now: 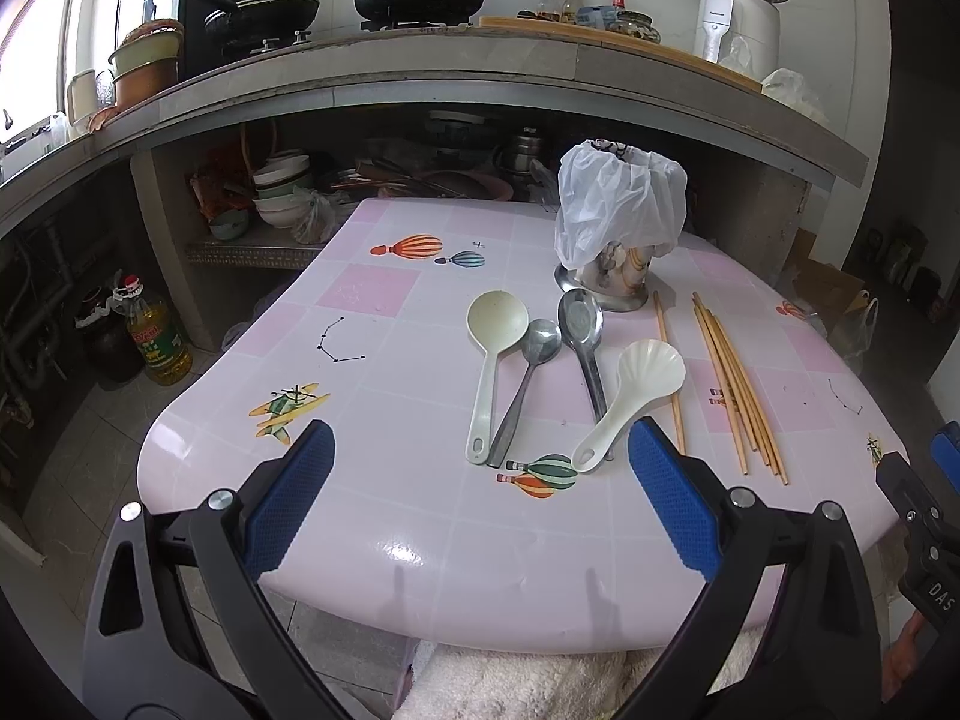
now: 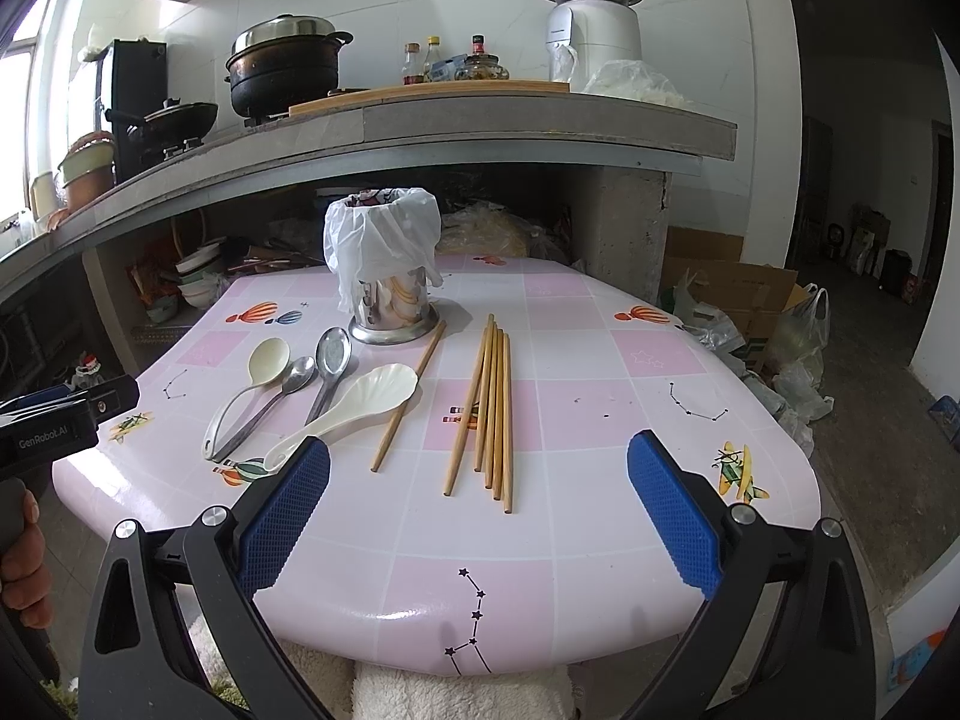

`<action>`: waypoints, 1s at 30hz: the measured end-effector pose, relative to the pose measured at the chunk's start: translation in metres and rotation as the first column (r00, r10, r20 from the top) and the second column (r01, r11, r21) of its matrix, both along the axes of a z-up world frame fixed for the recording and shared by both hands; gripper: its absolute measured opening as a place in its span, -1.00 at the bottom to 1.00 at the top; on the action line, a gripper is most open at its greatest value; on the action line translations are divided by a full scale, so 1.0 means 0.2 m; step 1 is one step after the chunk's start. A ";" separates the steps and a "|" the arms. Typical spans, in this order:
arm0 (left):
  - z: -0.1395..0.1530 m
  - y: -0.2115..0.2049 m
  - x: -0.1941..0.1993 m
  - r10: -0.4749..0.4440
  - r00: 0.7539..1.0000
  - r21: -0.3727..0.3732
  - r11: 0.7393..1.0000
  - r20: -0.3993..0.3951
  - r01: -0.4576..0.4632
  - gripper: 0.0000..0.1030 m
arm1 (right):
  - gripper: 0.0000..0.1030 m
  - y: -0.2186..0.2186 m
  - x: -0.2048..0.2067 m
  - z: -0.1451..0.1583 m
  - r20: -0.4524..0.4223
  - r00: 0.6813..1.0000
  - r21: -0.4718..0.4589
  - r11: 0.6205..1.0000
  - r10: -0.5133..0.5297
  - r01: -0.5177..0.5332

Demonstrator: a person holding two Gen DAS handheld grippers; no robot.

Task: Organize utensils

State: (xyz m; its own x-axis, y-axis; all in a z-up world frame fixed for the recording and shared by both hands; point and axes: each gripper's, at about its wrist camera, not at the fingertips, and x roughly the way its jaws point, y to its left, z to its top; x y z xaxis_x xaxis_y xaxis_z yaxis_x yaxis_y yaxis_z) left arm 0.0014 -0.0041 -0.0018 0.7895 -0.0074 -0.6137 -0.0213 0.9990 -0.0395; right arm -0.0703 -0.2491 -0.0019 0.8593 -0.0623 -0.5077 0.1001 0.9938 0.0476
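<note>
- Currently, the pink table (image 2: pixel 540 570) is carrying every utensil, and nothing is being held, so the step in hand is judged to be the first pick.
- At the far side of the table, the metal holder (image 2: pixel 390 306) is standing upright with a white plastic bag (image 2: pixel 378 234) draped over its rim; the bag is narrowing the opening, so any utensil should be going in steeply from above to avoid snagging it.
- Both tools are hovering over the near edge: the left gripper (image 1: pixel 480 504) and the right gripper (image 2: pixel 479 510) are each showing wide-spread jaws with nothing between the blue pads.
- To the right, a bundle of chopsticks (image 2: pixel 489 408) is lying loosely fanned, with a single chopstick (image 2: pixel 411 393) apart from it, just beside the spoons.
- The right gripper is facing the bundle; closing across the sticks near mid-length is judged to be gathering them best, since an end grip risks them pivoting.
- To the left, four spoons are lying handle-toward-camera: the shell-shaped spoon (image 1: pixel 630 402), cream ladle (image 1: pixel 492 360), larger steel spoon (image 1: pixel 585 342) and smaller steel spoon (image 1: pixel 528 384).
- Their handles are overlapping or touching, so the left gripper should be taking the topmost one first; the shell-shaped spoon appears uppermost.
</note>
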 end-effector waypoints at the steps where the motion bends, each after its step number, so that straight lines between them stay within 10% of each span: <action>1: 0.00 0.00 0.00 -0.001 1.000 0.000 1.000 0.000 0.001 0.84 | 0.88 0.00 0.00 0.00 0.000 1.000 0.000 1.000 0.000 0.000; 30: -0.06 -0.04 0.01 -0.044 0.999 -0.010 0.999 -0.030 0.044 0.84 | 0.88 -0.01 0.01 -0.01 -0.005 1.000 0.000 1.000 -0.002 0.002</action>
State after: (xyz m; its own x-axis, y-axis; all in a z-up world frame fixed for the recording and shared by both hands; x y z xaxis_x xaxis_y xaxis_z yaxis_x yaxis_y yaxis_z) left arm 0.0025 -0.0120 -0.0145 0.7693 -0.0476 -0.6371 0.0213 0.9986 -0.0488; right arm -0.0689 -0.2513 -0.0032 0.8568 -0.0639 -0.5117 0.1021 0.9937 0.0468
